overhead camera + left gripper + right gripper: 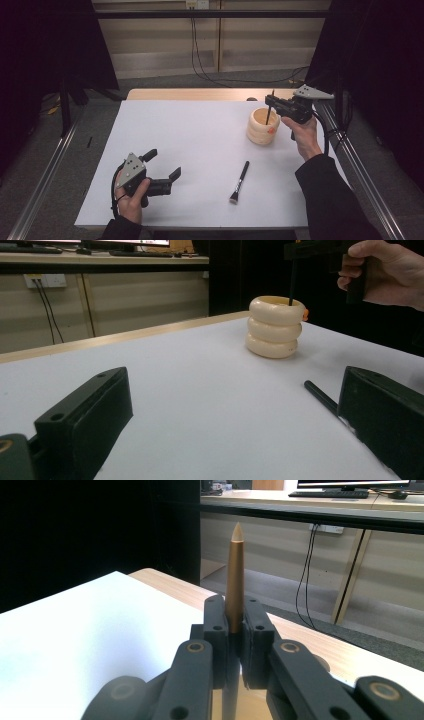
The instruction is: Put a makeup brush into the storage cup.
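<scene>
A cream ribbed holder (262, 126) (275, 326) stands at the right of the white table. My right gripper (270, 102) (233, 611) hovers just over it, shut on a thin brown pointed stick (269, 113) (234, 570) held upright. The stick's lower end (292, 286) dips into the holder's mouth. A black makeup brush (240, 181) (320, 396) lies flat on the table nearer the front. At the front left, my left gripper (164, 164) (232, 390) rests low and open, nothing between its jaws, pointed toward the holder and the brush.
The white sheet (190, 150) covers most of the wooden table (200, 94); its wooden back edge shows beyond. Metal rails (45, 170) run along both sides. Cables (200, 60) hang down the back wall.
</scene>
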A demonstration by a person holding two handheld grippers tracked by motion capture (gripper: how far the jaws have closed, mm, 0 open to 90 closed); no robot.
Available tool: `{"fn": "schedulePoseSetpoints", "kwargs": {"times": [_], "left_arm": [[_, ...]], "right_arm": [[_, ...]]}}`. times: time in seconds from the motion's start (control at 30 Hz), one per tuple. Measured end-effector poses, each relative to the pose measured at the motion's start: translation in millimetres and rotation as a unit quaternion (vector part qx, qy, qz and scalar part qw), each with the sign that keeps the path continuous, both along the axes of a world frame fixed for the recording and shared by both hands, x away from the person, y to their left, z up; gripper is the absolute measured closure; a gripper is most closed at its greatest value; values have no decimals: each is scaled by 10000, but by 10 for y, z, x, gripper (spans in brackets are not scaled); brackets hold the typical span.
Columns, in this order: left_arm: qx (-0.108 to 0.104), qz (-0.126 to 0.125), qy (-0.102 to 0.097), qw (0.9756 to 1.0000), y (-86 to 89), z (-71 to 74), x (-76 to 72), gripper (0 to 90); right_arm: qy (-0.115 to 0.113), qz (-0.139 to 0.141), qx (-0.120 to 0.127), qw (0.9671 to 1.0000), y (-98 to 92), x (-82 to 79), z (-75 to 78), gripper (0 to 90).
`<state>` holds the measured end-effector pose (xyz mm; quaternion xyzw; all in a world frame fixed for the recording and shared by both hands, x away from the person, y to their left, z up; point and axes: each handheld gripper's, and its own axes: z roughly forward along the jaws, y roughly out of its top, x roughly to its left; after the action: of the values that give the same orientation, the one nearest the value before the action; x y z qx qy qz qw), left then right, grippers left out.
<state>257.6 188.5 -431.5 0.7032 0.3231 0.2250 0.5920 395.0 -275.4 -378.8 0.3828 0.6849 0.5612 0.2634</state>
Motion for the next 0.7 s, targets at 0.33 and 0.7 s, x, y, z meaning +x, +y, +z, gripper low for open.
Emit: {"fn": "schedulePoseSetpoints", "kwargs": {"times": [0.33, 0.7], "left_arm": [[-35, -31, 12, 10000, 3, -3, 1, 9], [4, -64, -6, 10000, 10, -4, -3, 9]], "right_arm": [[90, -72, 68, 9999, -19, 7, -182, 835], [155, -69, 80, 9998, 2, 20, -258, 831]]}}
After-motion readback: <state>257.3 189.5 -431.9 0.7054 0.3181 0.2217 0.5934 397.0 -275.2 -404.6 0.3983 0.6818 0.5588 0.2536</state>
